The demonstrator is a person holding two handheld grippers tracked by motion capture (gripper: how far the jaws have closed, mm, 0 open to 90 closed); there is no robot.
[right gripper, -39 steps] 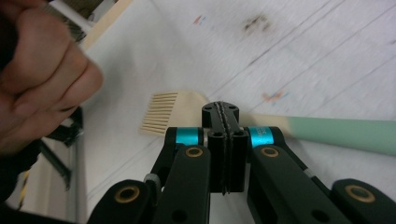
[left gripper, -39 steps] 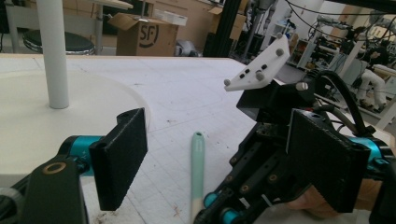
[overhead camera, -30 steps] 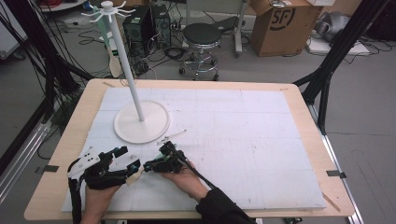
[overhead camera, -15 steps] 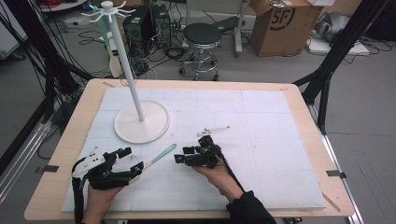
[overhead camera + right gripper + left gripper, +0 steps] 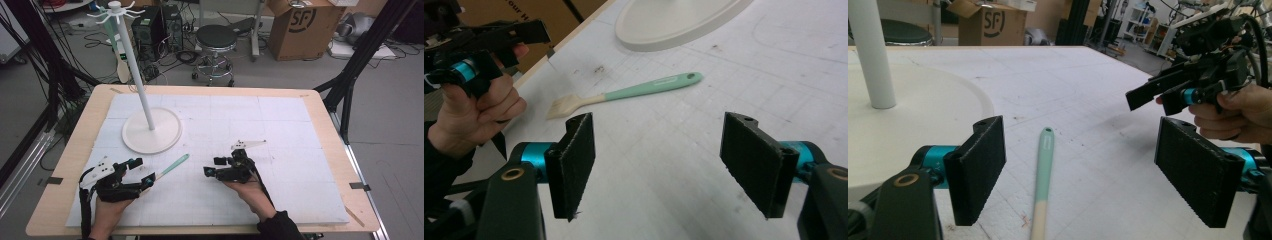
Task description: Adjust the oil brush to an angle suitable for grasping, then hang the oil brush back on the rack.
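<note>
A brush [image 5: 172, 166] with a mint-green handle and pale bristles lies flat on the white mat [image 5: 280, 130]. My left gripper [image 5: 144, 171] rests at the bristle end with its jaws wide open. In the left gripper view the brush handle [image 5: 1044, 160] lies on the mat between and below the two pads [image 5: 979, 170], untouched. My right gripper [image 5: 211, 166] sits to the right of the brush, apart from it. Its jaws have just been opening and nothing is between them. The right gripper view has the brush [image 5: 639, 90] ahead of the open pads [image 5: 574, 160].
A white stand with a round base [image 5: 151, 137] and a tall pole [image 5: 135, 75] is at the back left of the mat; a green-handled utensil [image 5: 120, 60] hangs from its hooks. Beyond the table are a stool [image 5: 216, 37] and a cardboard box [image 5: 300, 25].
My right gripper has moved right, away from the left gripper, and its jaws have opened. The brush now lies bare on the mat between the two grippers. The left hand stayed put.
</note>
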